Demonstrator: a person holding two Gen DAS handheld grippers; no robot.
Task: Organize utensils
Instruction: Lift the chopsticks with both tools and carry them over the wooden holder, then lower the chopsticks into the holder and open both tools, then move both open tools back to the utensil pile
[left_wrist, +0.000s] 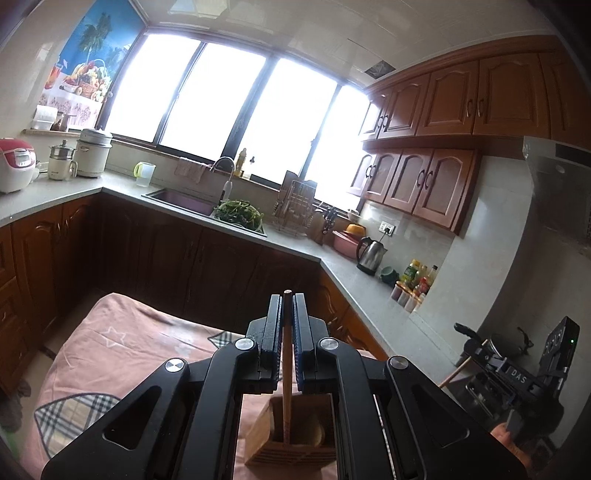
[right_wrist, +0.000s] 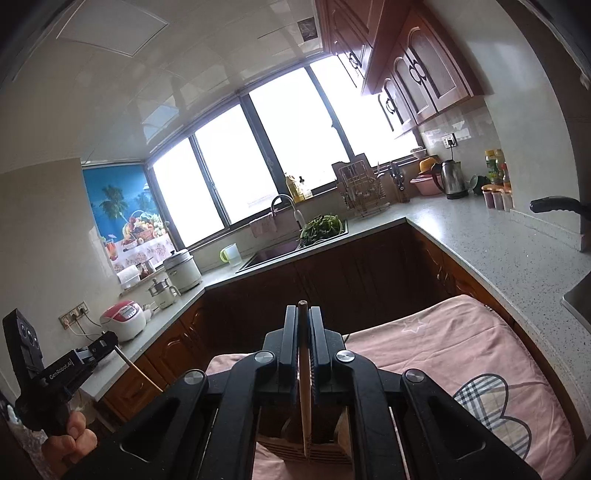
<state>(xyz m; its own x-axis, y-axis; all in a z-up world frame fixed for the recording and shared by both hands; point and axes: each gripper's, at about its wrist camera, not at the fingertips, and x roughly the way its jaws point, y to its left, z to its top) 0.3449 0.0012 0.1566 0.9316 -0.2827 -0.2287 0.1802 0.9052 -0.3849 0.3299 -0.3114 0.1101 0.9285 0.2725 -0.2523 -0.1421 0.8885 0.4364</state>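
Below the left tool (left_wrist: 287, 295), a square wooden utensil holder (left_wrist: 291, 435) with slatted sides is sitting on a pink cloth (left_wrist: 122, 343) printed with plaid hearts and a white star outline. Its flat black fingers (left_wrist: 274, 325) are pressing together on a slim, round wooden chopstick (left_wrist: 286, 373), which is standing upright with its lower end reaching down inside the holder and its dark tip poking just above the fingers.

Seen from the right wrist, the right tool (right_wrist: 303, 308) is clamping a second chopstick (right_wrist: 305, 398), paler and tapered, whose lower end is meeting the slatted top of the same holder (right_wrist: 306, 448); whether it is inside a slot cannot be told.

Each view is showing the other tool from outside. The left wrist camera is catching the right tool (left_wrist: 467, 363) at the far right with a stick slanting out of it. The right wrist camera is catching the left tool (right_wrist: 110, 341) at the lower left, gripped by a bare hand (right_wrist: 72, 439), a thin stick angling down from it. The grey speckled tabletop (right_wrist: 498, 254) is curving around the kitchen, carrying a steel kettle (right_wrist: 451, 180).
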